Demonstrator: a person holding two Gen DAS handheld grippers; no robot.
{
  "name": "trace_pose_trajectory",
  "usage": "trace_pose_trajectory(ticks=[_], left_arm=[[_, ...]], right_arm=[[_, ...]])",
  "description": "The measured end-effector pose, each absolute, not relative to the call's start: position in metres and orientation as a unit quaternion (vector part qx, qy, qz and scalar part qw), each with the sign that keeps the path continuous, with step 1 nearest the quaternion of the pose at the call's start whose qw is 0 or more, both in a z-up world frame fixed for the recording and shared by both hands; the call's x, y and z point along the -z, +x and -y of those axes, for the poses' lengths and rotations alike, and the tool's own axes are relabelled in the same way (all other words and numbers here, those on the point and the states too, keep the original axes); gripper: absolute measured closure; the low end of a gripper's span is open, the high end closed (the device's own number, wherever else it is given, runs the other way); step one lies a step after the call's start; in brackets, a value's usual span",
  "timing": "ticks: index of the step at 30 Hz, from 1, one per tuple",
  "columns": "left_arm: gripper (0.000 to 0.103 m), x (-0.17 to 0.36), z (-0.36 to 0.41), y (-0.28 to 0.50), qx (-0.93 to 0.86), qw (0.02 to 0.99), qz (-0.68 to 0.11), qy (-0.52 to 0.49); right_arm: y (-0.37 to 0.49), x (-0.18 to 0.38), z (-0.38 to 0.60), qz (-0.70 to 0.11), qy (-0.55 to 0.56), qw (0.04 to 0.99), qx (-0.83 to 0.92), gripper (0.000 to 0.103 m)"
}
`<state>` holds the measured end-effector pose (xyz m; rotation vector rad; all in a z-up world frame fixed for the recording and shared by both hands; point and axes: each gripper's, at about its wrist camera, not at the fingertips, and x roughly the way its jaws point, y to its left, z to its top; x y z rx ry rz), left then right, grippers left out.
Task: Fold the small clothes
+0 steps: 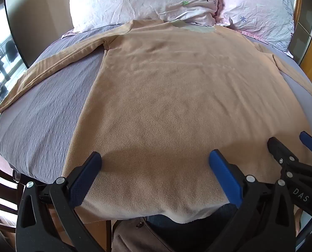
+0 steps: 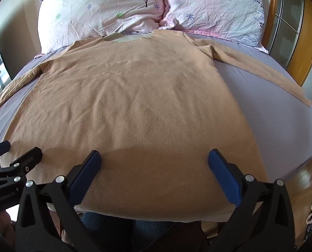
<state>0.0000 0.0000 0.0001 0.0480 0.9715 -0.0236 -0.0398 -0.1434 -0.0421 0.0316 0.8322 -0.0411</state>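
Observation:
A tan long-sleeved fleece top (image 1: 166, 96) lies spread flat on a grey bed sheet (image 1: 40, 113), collar toward the pillows, hem hanging over the near edge. Its left sleeve (image 1: 42, 71) stretches out left; its right sleeve (image 2: 267, 71) stretches out right. My left gripper (image 1: 154, 166) is open, jaws wide apart, hovering over the hem's left half. My right gripper (image 2: 153, 164) is open, jaws wide apart, over the hem of the top (image 2: 139, 105). Each gripper shows at the edge of the other's view: the right one (image 1: 292, 147), the left one (image 2: 15, 153).
Two floral pillows (image 1: 143, 0) (image 2: 214, 6) lie at the head of the bed. A wooden headboard and cabinet (image 2: 302, 31) stand at the right. A window (image 1: 0, 63) is at the left. The person's jeans (image 2: 118, 222) are below the hem.

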Motion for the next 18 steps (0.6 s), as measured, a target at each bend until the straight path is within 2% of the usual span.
trace_pose_trajectory(ticks=[18], left_arm=[[0.001,0.0000,0.0000,0.0000,0.012,0.883,-0.468,0.022]], right_arm=[[-0.0400,0.0424,0.1437,-0.404,0.015,0.914,0.020,0.002]])
